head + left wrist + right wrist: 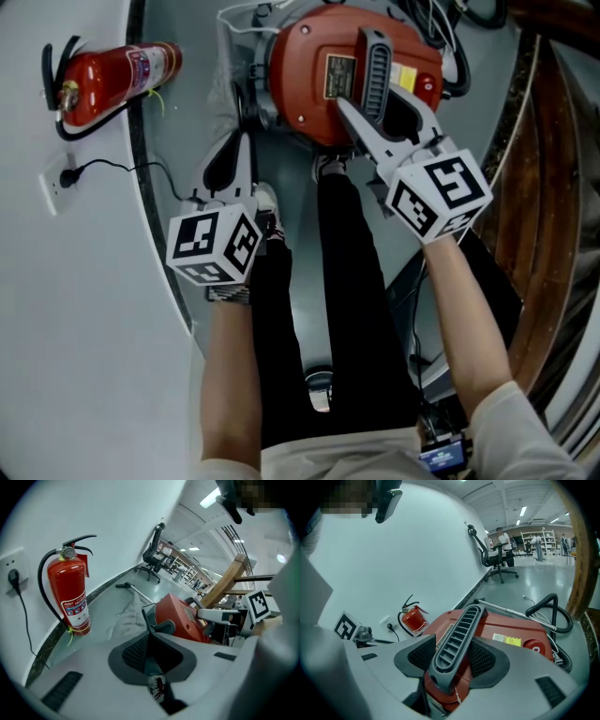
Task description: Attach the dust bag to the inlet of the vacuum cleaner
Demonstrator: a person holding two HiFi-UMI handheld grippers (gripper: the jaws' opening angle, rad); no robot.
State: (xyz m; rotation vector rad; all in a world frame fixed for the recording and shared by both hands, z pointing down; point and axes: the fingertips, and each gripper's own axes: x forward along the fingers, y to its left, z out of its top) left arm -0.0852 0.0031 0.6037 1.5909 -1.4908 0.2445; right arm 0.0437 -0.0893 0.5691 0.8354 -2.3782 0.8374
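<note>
Forearms and black trousers [337,309] fill the bottom of the head view, each hand behind a marker cube: left [216,246], right [439,197]

Right gripper [375,105]: jaws clamped on the grey ribbed handle [459,634] of the vacuum [309,75]. Right gripper view shows the handle running up between the two dark pads [419,656], touching both.

Left gripper [245,141]: just beside the vacuum's left flank, apart from it. Jaws together, pads meeting in a V; nothing visible between them in the left gripper view.

Vacuum: red, round body, on grey floor at the person's feet. Yellow label [506,640] on top. Black hose [548,611] loops behind it; metal tube [511,611] lies on the floor near the hose.

Bag [129,616]: grey cloth, slack on the floor, just beside the vacuum on its wall side, between vacuum and extinguisher [70,592]. Not held by either gripper. Inlet cannot be made out.

Extinguisher: red, upright against the white wall. Wall socket [11,578] near it, black plug in, cord trailing down.

Farther off: office chair [494,550] by the wall, a person [504,541] standing near it. Wooden frame [534,187] to the person's right
</note>
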